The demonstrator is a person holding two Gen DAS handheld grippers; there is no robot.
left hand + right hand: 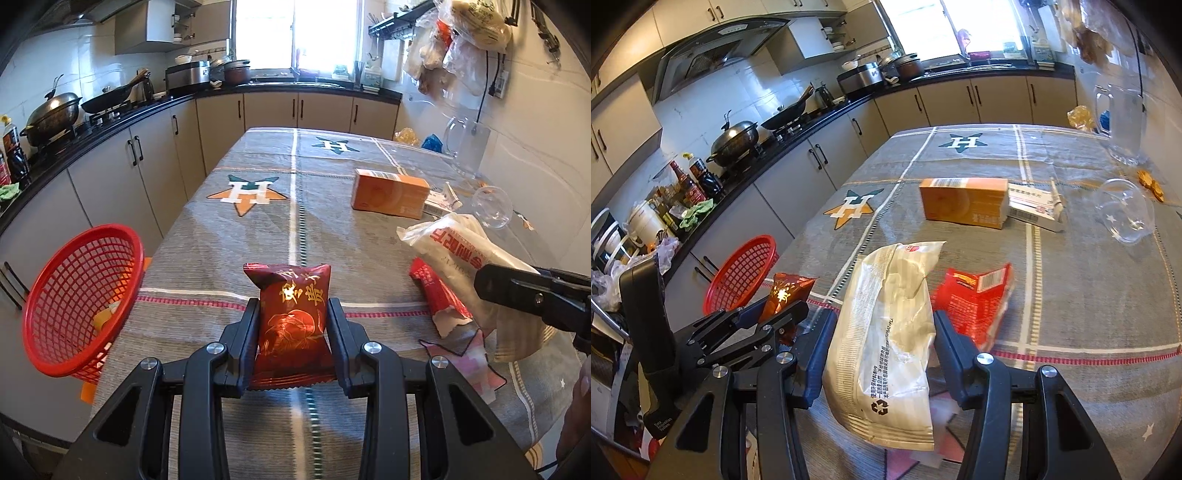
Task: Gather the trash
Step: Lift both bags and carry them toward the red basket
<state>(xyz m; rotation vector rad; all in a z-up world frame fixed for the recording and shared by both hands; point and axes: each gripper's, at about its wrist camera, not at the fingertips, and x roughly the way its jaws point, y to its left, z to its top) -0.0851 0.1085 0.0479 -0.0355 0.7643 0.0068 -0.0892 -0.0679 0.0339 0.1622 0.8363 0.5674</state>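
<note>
My left gripper (291,314) is shut on a dark red snack packet (291,317) with gold print, held above the table; it also shows in the right wrist view (785,295). My right gripper (884,321) is shut on a large white plastic wrapper (886,332), which also shows in the left wrist view (458,247). A torn red wrapper (975,299) lies on the tablecloth just right of it, also in the left wrist view (441,299). A red mesh basket (79,295) stands tilted off the table's left edge, with something yellow inside.
On the table (332,229) farther back are an orange box (964,203), a white carton (1034,206), a clear plastic cup (1126,210) on its side and a glass jug (1123,122). Kitchen counters with pots (51,114) run along the left.
</note>
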